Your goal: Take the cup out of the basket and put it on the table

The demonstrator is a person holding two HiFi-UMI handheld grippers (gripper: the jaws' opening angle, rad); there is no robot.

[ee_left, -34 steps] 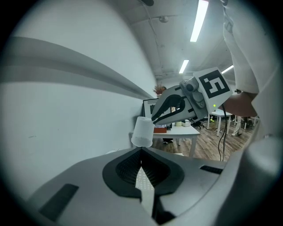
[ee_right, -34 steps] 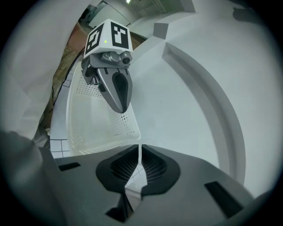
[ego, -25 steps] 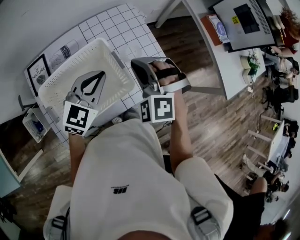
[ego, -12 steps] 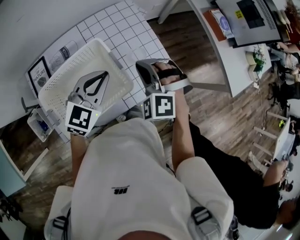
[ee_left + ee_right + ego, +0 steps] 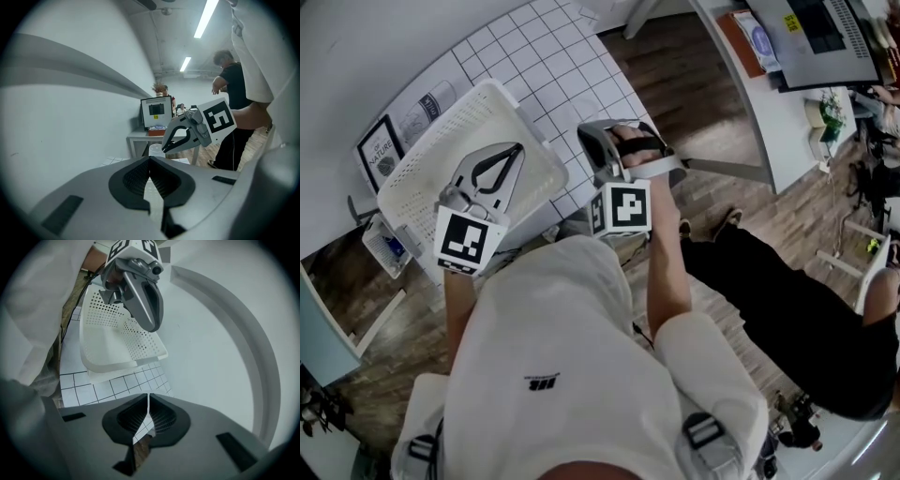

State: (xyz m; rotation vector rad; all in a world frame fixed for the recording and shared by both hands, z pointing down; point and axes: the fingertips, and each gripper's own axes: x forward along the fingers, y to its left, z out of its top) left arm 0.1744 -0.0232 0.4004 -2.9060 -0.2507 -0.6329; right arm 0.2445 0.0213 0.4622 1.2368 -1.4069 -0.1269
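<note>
A white perforated basket [image 5: 427, 155] [image 5: 117, 350] sits on the white gridded table [image 5: 553, 56]. My left gripper [image 5: 521, 146] [image 5: 150, 159] [image 5: 152, 326] hovers over the basket's inside, shut and empty. To the right of the basket, over the table, my right gripper [image 5: 584, 136] [image 5: 163, 149] [image 5: 149, 397] has just closed to a thin slit, with nothing between the jaws. In the left gripper view a pale translucent cup [image 5: 154, 151] stands upright on the table just beyond and below the right gripper's tips. I cannot make the cup out clearly in the head view.
A framed print [image 5: 377, 141] leans against the wall behind the basket. A small wire bin [image 5: 384, 246] hangs at the table's left end. A desk with a monitor [image 5: 816, 37] stands at the right, and a person in black [image 5: 806, 309] is on the wooden floor.
The right gripper has come down a little beside the basket. The left gripper has barely shifted. A person in black has walked into view at the right.
</note>
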